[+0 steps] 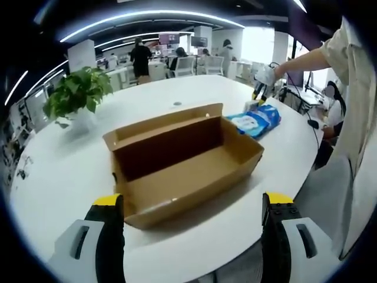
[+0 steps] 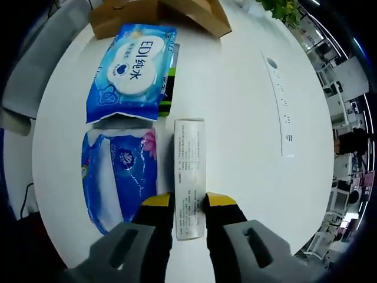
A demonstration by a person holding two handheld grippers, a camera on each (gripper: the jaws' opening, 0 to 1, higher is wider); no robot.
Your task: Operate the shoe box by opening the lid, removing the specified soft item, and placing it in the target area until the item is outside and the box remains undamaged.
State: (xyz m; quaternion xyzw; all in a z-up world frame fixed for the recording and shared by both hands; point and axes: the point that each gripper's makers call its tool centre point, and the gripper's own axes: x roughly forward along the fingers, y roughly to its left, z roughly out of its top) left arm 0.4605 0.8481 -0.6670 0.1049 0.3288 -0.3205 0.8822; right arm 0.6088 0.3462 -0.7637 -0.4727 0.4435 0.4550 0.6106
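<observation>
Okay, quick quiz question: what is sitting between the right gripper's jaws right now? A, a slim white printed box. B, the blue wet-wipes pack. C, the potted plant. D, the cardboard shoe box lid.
A: in the right gripper view the right gripper has its yellow-tipped jaws on either side of the slim white box, while the wipes pack and the blue tissue pack lie beside it on the table.

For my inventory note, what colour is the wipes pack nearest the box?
Blue with a white label, wipes pack, clearest in the right gripper view.
</observation>
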